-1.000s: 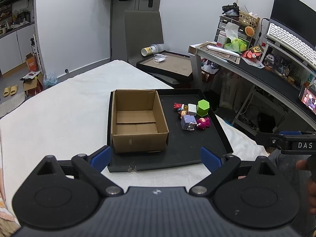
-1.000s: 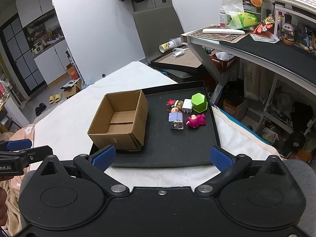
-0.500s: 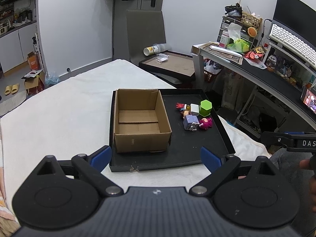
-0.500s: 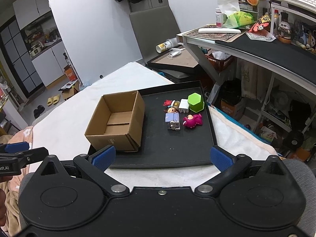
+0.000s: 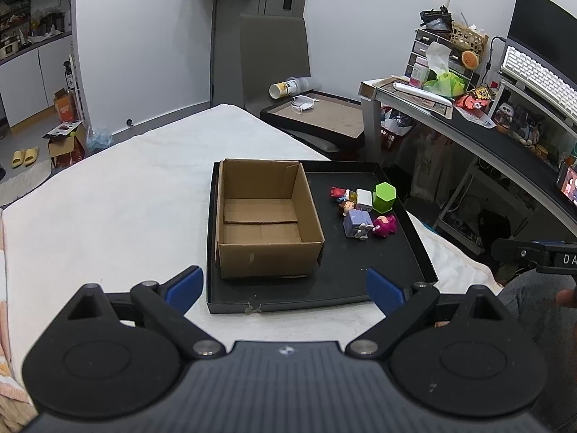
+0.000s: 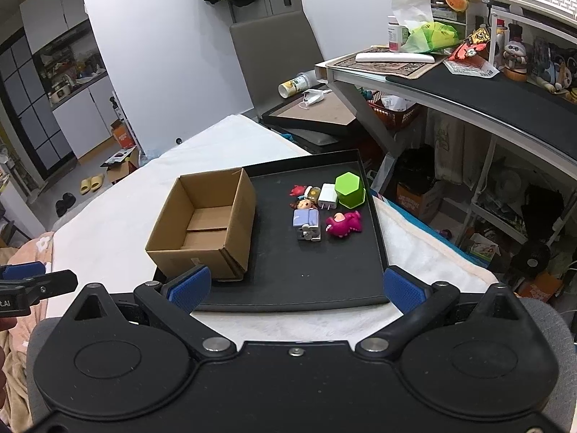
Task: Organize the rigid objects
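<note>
In the left wrist view we see the left gripper (image 5: 285, 290) spread wide before the black tray (image 5: 360, 281) bearing an empty cardboard box (image 5: 267, 216) and clustered toys (image 5: 364, 209); in the right wrist view the right gripper (image 6: 295, 288), equally wide, faces the same tray (image 6: 324, 281), toys (image 6: 324, 209) right of the box (image 6: 205, 227).

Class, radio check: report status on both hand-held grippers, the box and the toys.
Left hand-held gripper open, empty. Right hand-held gripper open, empty. Cardboard box empty on black tray; toys clustered beside it, untouched. Path clear.

Toys (image 6: 321, 209) clustered beside empty box (image 6: 203, 223)
</note>
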`<state>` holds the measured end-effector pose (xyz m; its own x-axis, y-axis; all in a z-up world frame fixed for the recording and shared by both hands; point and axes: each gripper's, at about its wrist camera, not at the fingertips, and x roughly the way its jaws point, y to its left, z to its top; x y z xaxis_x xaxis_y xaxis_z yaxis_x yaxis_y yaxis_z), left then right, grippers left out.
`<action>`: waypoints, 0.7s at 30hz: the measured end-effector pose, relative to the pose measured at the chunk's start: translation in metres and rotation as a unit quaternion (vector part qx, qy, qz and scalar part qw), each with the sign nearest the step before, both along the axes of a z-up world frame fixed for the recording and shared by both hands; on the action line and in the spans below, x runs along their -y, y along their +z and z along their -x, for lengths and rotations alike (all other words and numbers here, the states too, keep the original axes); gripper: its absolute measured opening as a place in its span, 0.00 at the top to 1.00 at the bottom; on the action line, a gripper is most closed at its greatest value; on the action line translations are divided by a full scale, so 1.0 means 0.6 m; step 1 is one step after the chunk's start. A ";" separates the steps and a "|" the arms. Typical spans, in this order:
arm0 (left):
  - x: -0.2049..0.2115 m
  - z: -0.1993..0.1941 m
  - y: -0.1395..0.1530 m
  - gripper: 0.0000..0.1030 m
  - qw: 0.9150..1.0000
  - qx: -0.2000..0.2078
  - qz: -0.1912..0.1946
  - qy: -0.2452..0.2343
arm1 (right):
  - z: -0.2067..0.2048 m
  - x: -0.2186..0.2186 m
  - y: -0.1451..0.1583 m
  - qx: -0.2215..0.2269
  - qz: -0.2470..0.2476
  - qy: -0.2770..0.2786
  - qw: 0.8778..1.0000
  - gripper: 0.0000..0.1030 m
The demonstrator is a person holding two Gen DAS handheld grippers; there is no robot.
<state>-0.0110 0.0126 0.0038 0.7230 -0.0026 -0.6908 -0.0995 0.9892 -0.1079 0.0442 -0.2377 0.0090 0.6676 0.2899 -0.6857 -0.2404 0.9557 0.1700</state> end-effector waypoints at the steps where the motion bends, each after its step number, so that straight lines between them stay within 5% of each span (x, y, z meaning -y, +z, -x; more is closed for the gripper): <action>1: -0.001 -0.001 0.000 0.07 1.000 0.000 0.000 0.000 | 0.000 -0.001 0.000 0.000 0.001 0.000 1.000 0.00; 21: 0.005 0.002 -0.003 0.07 1.000 0.004 0.001 -0.002 | 0.004 -0.007 0.003 0.002 0.001 0.009 1.000 0.00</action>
<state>-0.0119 0.0095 0.0021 0.7279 -0.0063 -0.6856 -0.0948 0.9894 -0.1098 0.0418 -0.2335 0.0105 0.6657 0.2997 -0.6834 -0.2576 0.9518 0.1665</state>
